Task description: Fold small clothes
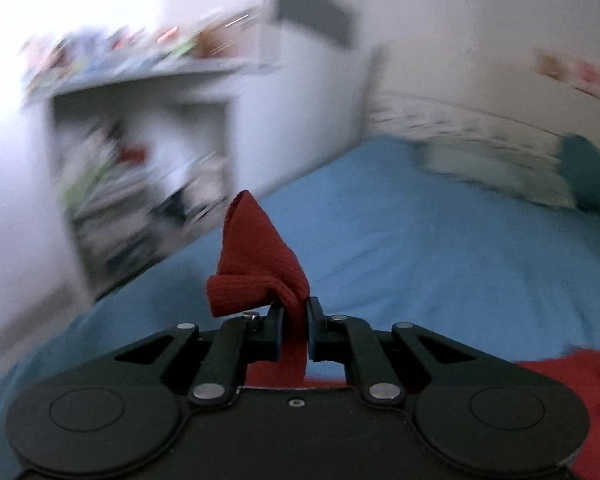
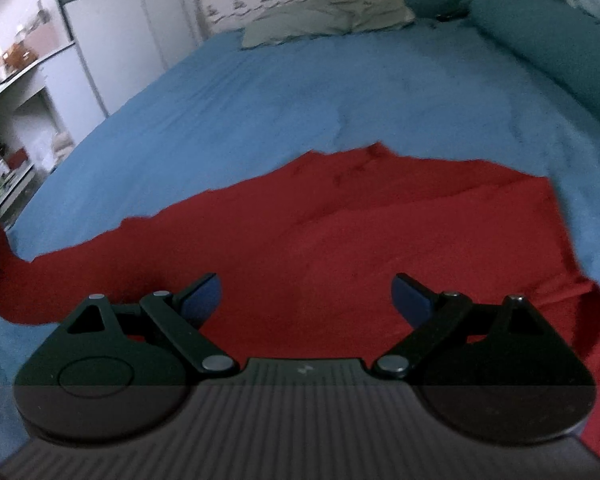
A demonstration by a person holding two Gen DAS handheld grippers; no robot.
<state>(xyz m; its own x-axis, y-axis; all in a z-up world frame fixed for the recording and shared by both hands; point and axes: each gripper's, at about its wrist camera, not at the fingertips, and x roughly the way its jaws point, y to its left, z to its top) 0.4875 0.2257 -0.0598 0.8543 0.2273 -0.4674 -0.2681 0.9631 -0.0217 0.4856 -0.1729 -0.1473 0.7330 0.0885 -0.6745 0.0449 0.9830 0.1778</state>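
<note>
Garment (image 2: 340,248), red, spread on blue sheet (image 2: 260,100), most of it flat ahead of and beneath right gripper. One end drawn off to the left and lifted, a ribbed cuff or hem by the look of it.

Left gripper (image 1: 292,320): jaws together, clamped on that ribbed end. Cloth bunched above the jaws in a peak (image 1: 256,256), a strip running down between them toward the palm. Held up off the sheet, well clear of the body of the garment. Background smeared in this view, shelf (image 1: 140,152) to the left of the jaws barely readable, so likely mid-swing.

Right gripper (image 2: 306,294): jaws wide apart, nothing between them, hovering just over the red cloth, pads (image 2: 202,294) close to the fabric but contact not certain. Pillows (image 2: 320,16) far ahead of the jaws, well apart from the work.

Step in hand, by judgement: carrying the lifted end across to lay it over the body, first fold.

To do it well:
- Keep left grip firm; knit is thick and bunched, could slip if pulled sharply.
- Press or pin the flat part with right jaws so the body does not drag along the sheet.
- Bring the end over low and steady, in line with the far edge, then lay it down before letting go.
- Smooth the ridge near the top edge afterward; wrinkles there would spoil a square fold.
</note>
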